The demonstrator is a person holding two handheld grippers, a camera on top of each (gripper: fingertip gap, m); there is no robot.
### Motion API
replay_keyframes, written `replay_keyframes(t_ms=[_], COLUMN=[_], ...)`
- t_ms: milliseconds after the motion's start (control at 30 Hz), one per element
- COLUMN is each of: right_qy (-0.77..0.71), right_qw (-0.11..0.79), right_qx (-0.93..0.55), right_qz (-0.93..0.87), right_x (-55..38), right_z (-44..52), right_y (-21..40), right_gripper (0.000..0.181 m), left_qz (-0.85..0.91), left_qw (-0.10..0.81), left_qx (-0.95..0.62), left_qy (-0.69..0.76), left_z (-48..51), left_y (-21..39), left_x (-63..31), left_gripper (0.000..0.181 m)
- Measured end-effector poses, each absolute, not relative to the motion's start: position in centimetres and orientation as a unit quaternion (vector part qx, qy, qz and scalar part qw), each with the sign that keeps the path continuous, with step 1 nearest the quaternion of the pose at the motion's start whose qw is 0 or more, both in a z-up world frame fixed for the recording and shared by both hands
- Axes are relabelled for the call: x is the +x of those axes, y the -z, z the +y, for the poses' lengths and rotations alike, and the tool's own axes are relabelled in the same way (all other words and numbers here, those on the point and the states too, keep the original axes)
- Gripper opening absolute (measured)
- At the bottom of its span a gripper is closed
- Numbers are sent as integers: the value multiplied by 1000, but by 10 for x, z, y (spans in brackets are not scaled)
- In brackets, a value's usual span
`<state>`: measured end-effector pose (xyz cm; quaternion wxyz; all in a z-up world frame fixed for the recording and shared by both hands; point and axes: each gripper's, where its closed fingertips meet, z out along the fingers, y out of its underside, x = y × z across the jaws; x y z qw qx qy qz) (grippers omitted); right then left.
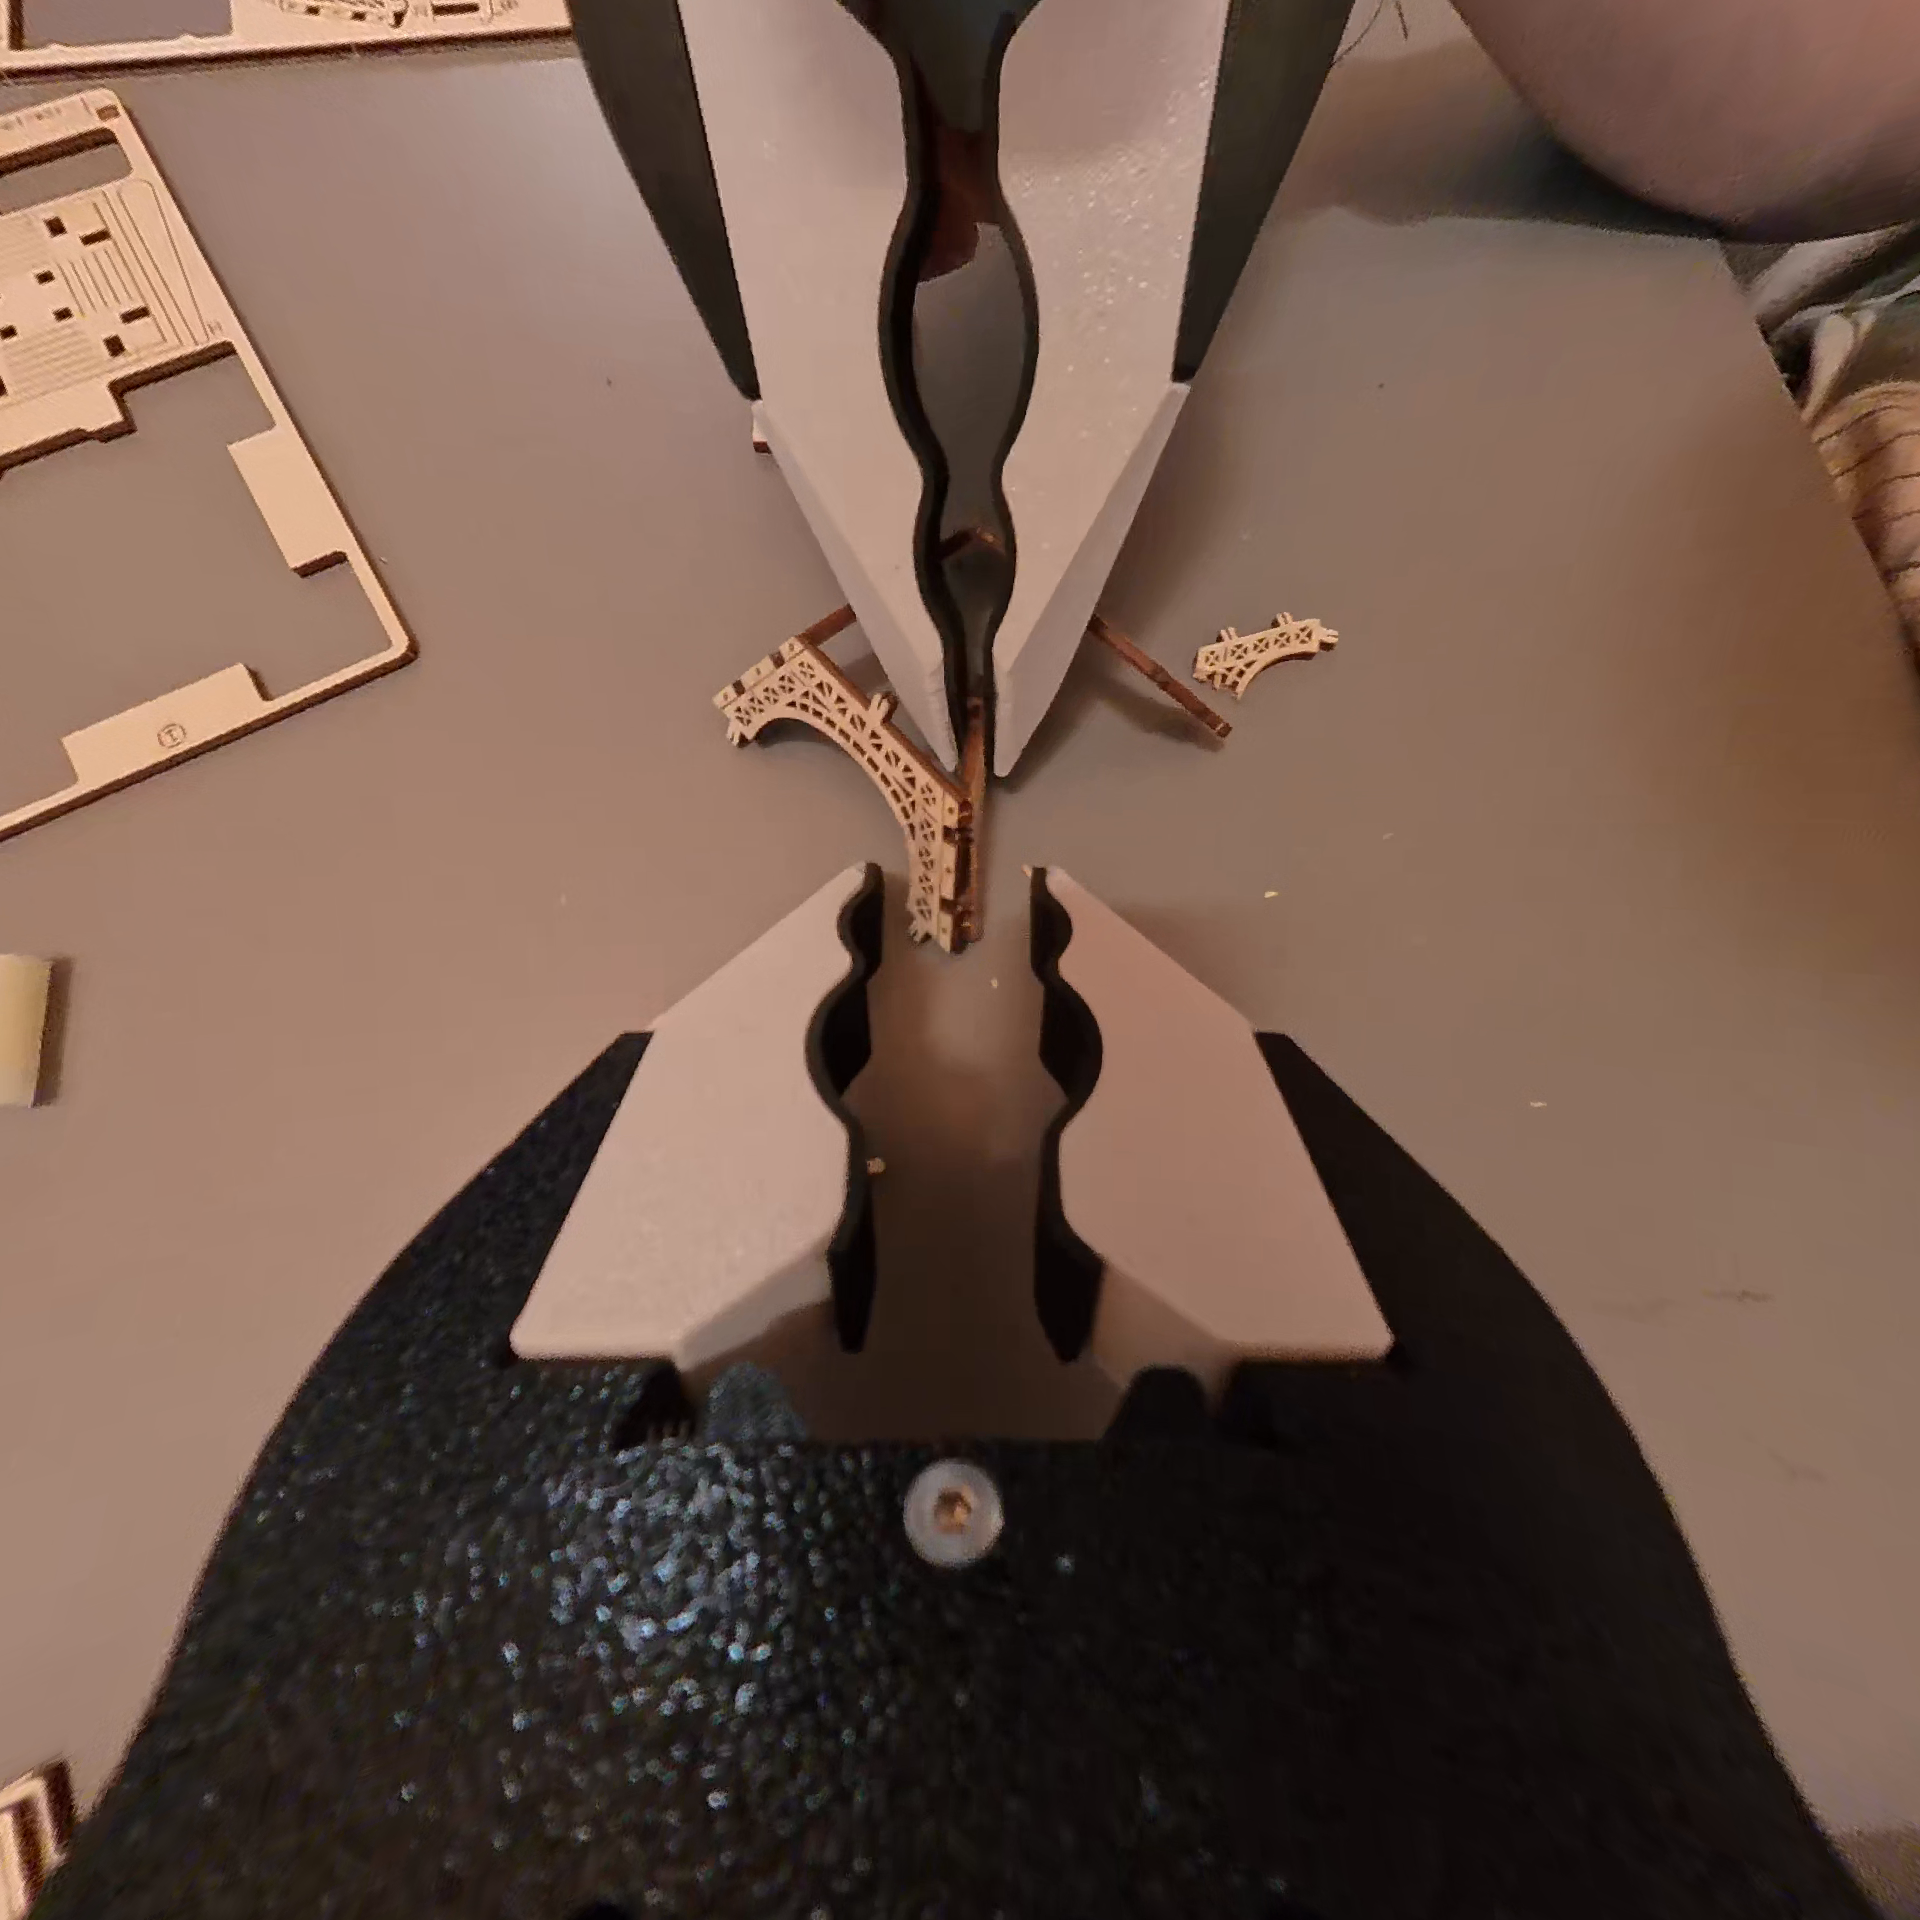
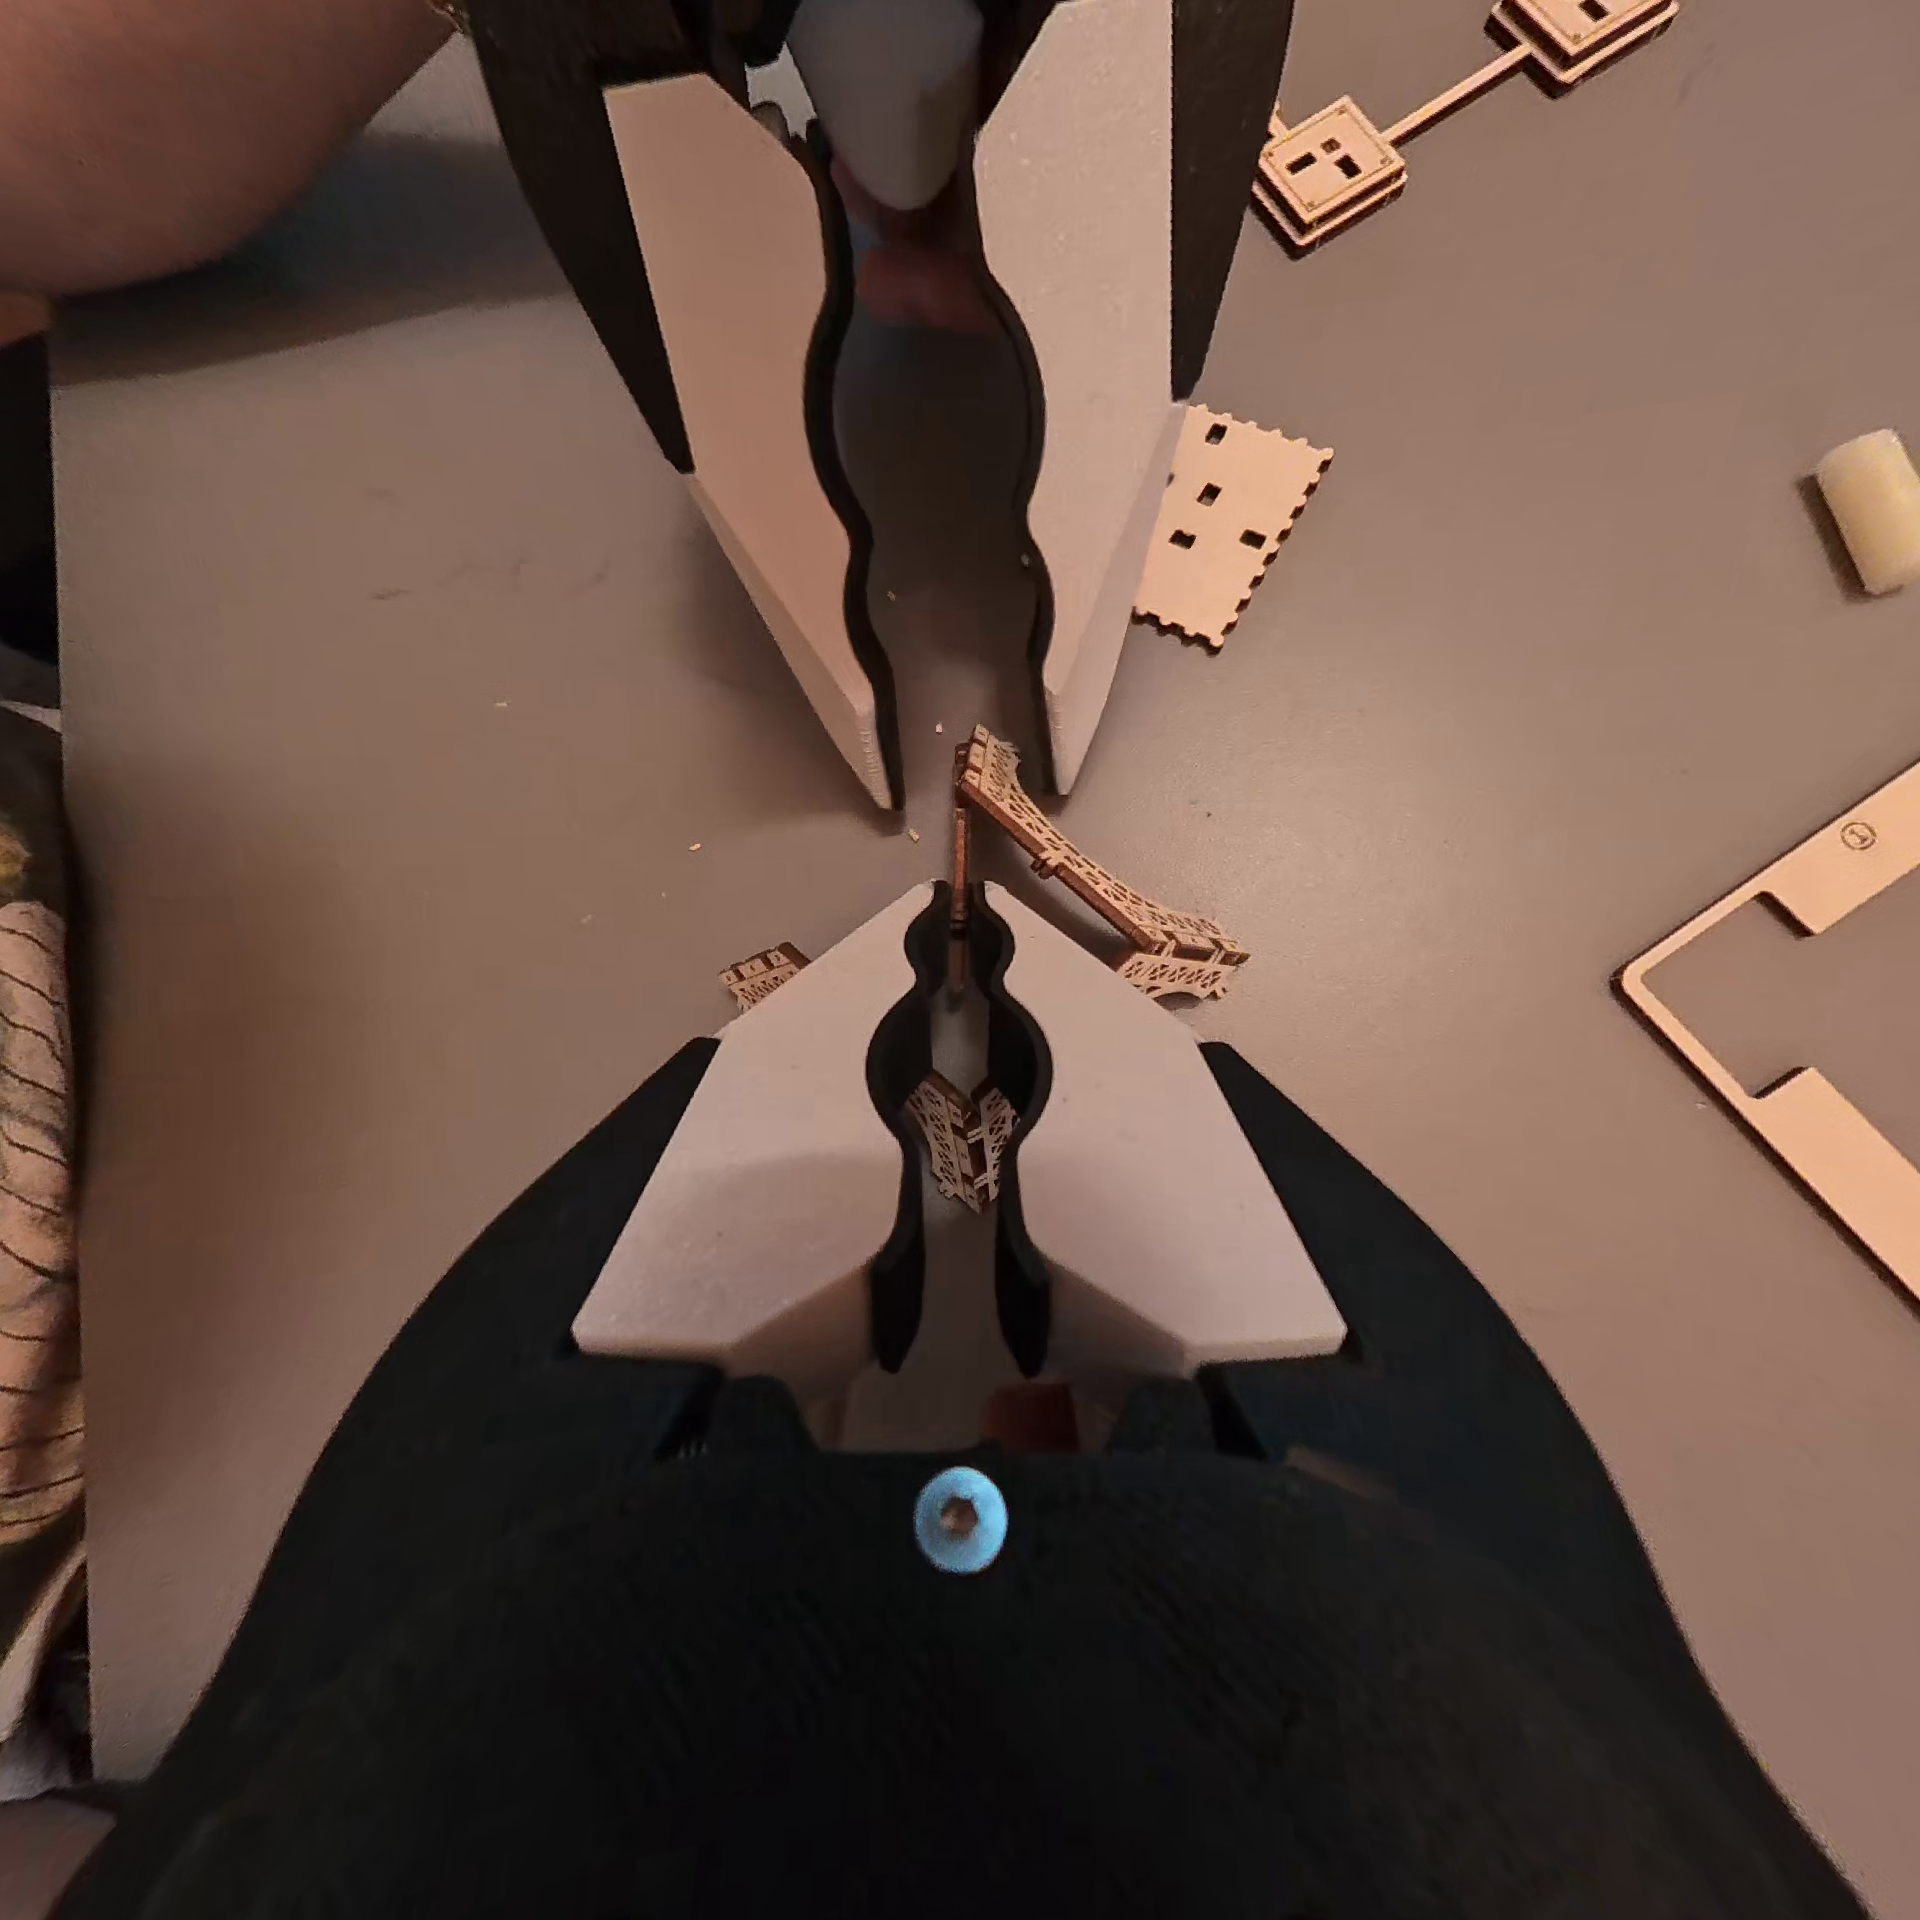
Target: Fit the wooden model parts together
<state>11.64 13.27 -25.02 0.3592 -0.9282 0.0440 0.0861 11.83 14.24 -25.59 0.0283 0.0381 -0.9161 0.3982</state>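
Plywood sheets with cut-out gaps lie at the left edge of the grey tabletop in the left wrist view. At the middle, the left hand-held gripper stands with its fingers apart, holding nothing, its tips just beside the near end of the lattice tower model. The right hand-held gripper faces it from the far side, pinched narrow on the model's upright centre piece, while one curved lattice leg spreads left onto the tabletop. A small loose lattice arch lies to the right, apart from the model. In the right wrist view, a slotted rectangular panel and a pale cylinder lie toward the far right.
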Motion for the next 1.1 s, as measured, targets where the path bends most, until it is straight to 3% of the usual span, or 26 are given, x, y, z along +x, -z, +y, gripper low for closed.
replay_keyframes(t_ms=[233,433,767,967,1100], right_qy=[-82,-112,-146,-144,-137], right_qw=[363,377,401,400,396], right_qx=[-927,-913,-891,-890,-892], right_qz=[49,104,153,166,171], right_x=[119,122,126,127,128], right_z=[129,132,137,139,140], right_y=[250,247,242,243,244], right_gripper=[1,1,1,1,1], left_qz=[-905,-907,-893,-862,-852], left_qw=[23,-8,-225,-381,-427], left_qx=[47,24,39,41,39], left_qy=[-422,-419,-388,-331,-301], left_z=[138,136,137,144,144], left_y=[251,248,245,245,246], left_x=[124,125,131,141,148], left_gripper=[11,23,31,23,14])
